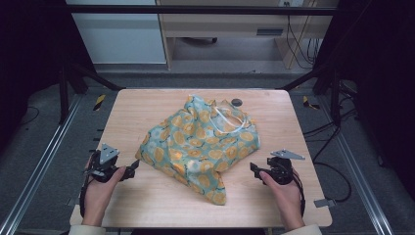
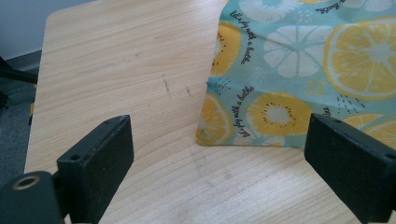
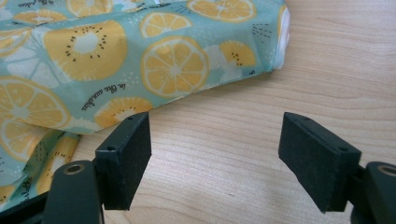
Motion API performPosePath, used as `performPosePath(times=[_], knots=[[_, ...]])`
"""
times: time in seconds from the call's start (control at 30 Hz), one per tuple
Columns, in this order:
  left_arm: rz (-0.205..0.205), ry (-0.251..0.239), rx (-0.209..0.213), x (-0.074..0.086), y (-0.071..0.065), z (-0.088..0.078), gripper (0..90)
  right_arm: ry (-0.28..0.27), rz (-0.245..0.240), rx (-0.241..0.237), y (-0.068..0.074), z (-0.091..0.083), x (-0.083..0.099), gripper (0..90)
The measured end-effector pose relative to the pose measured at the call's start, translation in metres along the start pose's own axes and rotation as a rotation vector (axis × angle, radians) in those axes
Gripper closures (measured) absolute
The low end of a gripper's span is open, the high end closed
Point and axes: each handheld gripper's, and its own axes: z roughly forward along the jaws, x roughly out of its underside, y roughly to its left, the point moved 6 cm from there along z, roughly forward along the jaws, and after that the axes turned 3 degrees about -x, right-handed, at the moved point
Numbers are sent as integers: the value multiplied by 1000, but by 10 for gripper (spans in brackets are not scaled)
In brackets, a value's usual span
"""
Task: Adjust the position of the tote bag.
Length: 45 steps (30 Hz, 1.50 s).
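A crumpled teal cloth bag (image 1: 200, 142) printed with yellow citrus slices lies in the middle of the wooden table (image 1: 147, 200), its white handles (image 1: 230, 117) toward the far side. My left gripper (image 1: 133, 169) rests at the table's near left, open, jaws aimed at the bag's left corner (image 2: 219, 130) a short way off. At the near right my right gripper (image 1: 254, 170) is open too, with bare wood between its jaws and the bag's edge (image 3: 140, 93) just beyond its left jaw. Neither gripper touches the fabric.
A small dark round object (image 1: 237, 102) sits on the table behind the bag. Black frame posts (image 1: 63, 93) stand at both sides, with cables (image 1: 337, 171) on the floor at right. Bare wood runs along the near edge and far left.
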Motion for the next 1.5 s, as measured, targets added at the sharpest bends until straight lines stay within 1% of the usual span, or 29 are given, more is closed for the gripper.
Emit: performPosePath(times=[0.27, 0.57, 0.67, 0.7, 0.73, 0.77, 0.83, 0.87, 0.93, 0.97, 1.0, 1.03, 1.1, 1.17, 1.23, 1.27, 1.33, 1.4, 1.43, 1.47, 1.5], knots=[[15, 14, 4, 1, -3, 2, 77, 4, 10, 9, -3, 1, 0, 264], [16, 17, 7, 2, -4, 3, 77, 0, -6, 39, -8, 0, -2, 270], [20, 21, 8, 3, -4, 3, 78, -9, -6, 40, -10, 0, -6, 276], [24, 21, 8, 3, -5, 3, 78, -7, -18, 45, -11, 0, -8, 276], [29, 21, 7, 3, -5, 3, 78, -15, -25, 55, -15, 0, -15, 275], [36, 25, 5, 3, -5, 3, 78, -15, -25, 55, -15, 0, -15, 275], [51, 33, 0, 5, -6, 3, 79, -28, -16, 51, -19, 0, -26, 267], [57, 35, -5, 5, -6, 3, 79, -31, -18, 46, -21, 0, -33, 262], [67, 34, -15, 4, -7, 3, 80, -22, -33, 41, -26, 3, -46, 254], [69, 35, -18, 4, -7, 3, 81, -19, -49, 49, -30, 6, -55, 249], [71, 32, -23, 3, -7, 4, 81, -16, -51, 55, -32, 9, -60, 242], [76, 36, -28, 3, -7, 4, 82, -8, -45, 48, -35, 14, -66, 223], [83, 32, -38, 2, -7, 4, 83, 29, -18, 22, -39, 26, -76, 206], [89, 28, -43, 1, -8, 3, 84, 68, -24, 19, -43, 39, -83, 196], [92, 23, -42, 1, -9, 3, 85, 88, -20, 16, -46, 52, -90, 196], [95, 22, -43, 1, -9, 3, 86, 103, -16, 17, -47, 59, -92, 190], [99, 22, -39, 1, -10, 3, 87, 114, -29, 33, -52, 70, -97, 202], [106, 25, -38, 1, -11, 4, 87, 141, -23, 38, -54, 80, -96, 196], [100, 22, -35, 1, -11, 4, 87, 144, -11, 24, -54, 85, -94, 196], [100, 22, -34, 0, -11, 5, 87, 160, 0, 3, -53, 92, -92, 191], [101, 24, -33, 0, -10, 5, 87, 171, 5, 2, -53, 94, -90, 189]])
